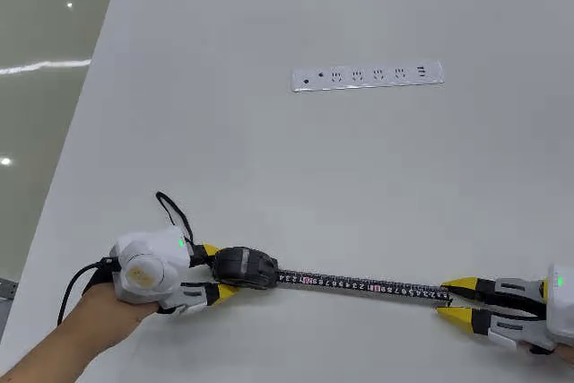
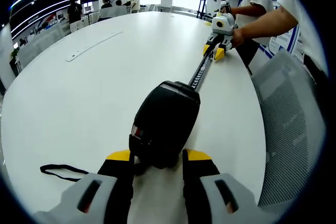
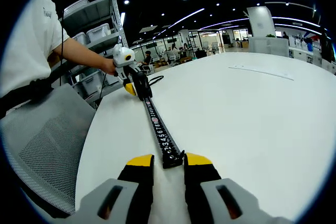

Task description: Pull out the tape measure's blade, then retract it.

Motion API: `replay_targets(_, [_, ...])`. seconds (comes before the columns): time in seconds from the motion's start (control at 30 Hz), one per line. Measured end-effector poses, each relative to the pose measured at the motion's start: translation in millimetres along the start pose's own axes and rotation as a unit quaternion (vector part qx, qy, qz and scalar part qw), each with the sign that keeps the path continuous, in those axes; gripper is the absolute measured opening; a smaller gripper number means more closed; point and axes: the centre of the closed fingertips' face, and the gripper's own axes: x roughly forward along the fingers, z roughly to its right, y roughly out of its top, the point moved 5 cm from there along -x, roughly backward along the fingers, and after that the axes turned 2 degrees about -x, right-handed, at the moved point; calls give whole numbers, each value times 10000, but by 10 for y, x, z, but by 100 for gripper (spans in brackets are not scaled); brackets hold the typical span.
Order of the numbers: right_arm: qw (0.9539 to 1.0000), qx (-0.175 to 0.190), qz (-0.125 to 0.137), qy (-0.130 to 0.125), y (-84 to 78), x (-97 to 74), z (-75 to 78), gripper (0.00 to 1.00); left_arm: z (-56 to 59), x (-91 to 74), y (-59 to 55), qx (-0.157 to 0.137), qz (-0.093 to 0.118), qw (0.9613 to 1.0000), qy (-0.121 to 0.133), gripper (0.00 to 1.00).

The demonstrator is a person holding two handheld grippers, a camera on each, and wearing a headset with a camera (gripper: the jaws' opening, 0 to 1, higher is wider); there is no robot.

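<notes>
Black and chunky, the tape measure [image 1: 244,268] lies low on the left of the head view, on the white tabletop [image 1: 269,150]. The left gripper [image 1: 218,272] squeezes it between its yellow tips. The blade [image 1: 359,284] runs out in a long line to the lower right. There the right gripper [image 1: 450,299] pinches its end, jaws nearly together.

The head view has a white power strip [image 1: 368,75] near the upper right. The left gripper view shows a thin black strap [image 2: 60,170] at the lower left and a grey mesh chair [image 2: 289,129] on the right. The right gripper view shows the blade's numbers big and clear, and a shelf [image 3: 94,30] with bins at the upper left.

A hand [image 1: 103,311] comes in from the lower left corner of the head view. It holds the left gripper flat, pointing right.
</notes>
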Motion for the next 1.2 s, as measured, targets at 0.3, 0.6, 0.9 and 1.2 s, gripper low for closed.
replay_targets(0.3, [9999,-10,3,-114,39,16,14,26,-27,-42,-28,-64,12,9999,104,39])
replay_targets(0.6, [9995,60,138,-272,53,16,40,29,-12,-49,18,-119,129,9997,190,48])
replay_targets(0.9, [9989,74,173,-424,54,14,11,33,-3,-65,56,-235,279,9989,299,54])
replay_targets(1.2, [9975,102,241,-655,99,32,-2,37,-13,-80,48,-414,337,9969,577,62])
